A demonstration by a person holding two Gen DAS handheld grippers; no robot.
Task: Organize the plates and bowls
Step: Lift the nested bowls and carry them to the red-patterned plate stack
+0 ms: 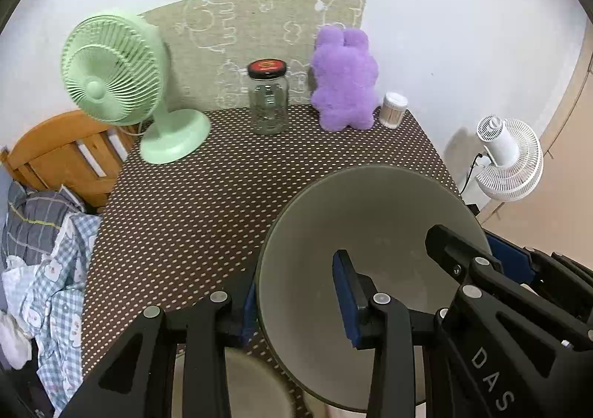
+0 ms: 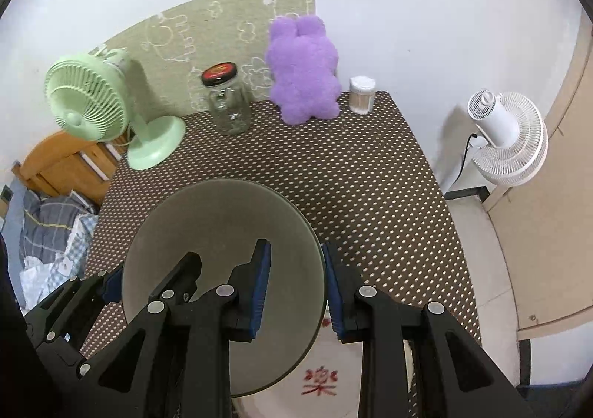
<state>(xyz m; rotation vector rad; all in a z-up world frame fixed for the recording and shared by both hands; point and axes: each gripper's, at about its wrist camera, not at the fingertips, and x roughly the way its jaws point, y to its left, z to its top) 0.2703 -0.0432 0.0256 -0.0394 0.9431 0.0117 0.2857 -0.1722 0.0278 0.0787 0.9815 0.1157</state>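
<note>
Two grippers held one grey bowl (image 2: pixel 222 251) w/ me at the controls: left gripper (image 1: pixel 296 306) jaws clamped on its left rim, right gripper (image 2: pixel 294 288) jaws straddling its right rim. Bowl empty, tilted above the dotted table (image 2: pixel 370 177) and a white plate (image 2: pixel 322 381) w/ red print. Glass jar (image 1: pixel 268 99) at the back looked empty; small tub (image 1: pixel 393 110) held cotton swabs.

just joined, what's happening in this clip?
A person with two handheld tools is holding one grey-green bowl by opposite sides of its rim. The left tool and the right tool each straddle the rim, one finger inside and one outside. The bowl hangs over a white plate with red characters at the near edge of the dotted table.
</note>
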